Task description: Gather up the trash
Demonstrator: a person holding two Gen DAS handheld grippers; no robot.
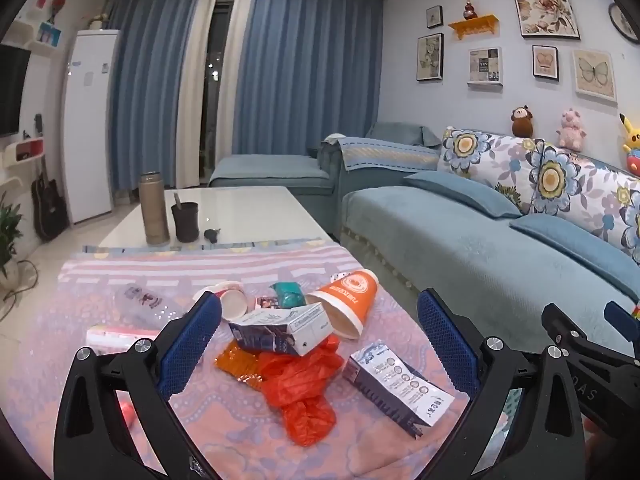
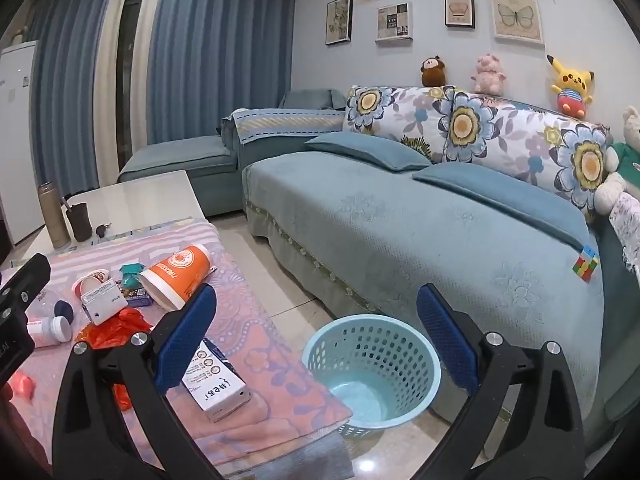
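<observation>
**Both jaws wide apart over the littered counter**

The left gripper (image 1: 318,346) has its jaws spread wide and empty, its blue pads framing the litter in the lower middle of the left wrist view. Between them lies a milk carton (image 1: 282,330) on its side, resting on a red bag (image 1: 300,384) that is crumpled flat on the cloth (image 1: 120,280). Just right of the bag lies a second carton (image 1: 396,386), near the right pad. Behind the first carton an orange cup (image 1: 346,300) lies tipped over, mouth toward the camera, with a small white cup (image 1: 230,300) to its left and a teal wrapper (image 1: 288,294) between them. A clear bottle (image 1: 140,304) lies at the left of the pile, a pink-white tub (image 1: 116,338) below it.

The right gripper (image 2: 316,334) also has its jaws fully apart with nothing held. Between them, in the lower middle of the right wrist view, a light blue basket (image 2: 372,368) stands on the floor just beside the counter (image 2: 152,196) edge, against the sofa (image 2: 400,220). The trash sits at the left of that frame, on the cloth.

Farther back on the bare counter stand a thermos (image 1: 154,208) and a dark mug (image 1: 185,222).
</observation>
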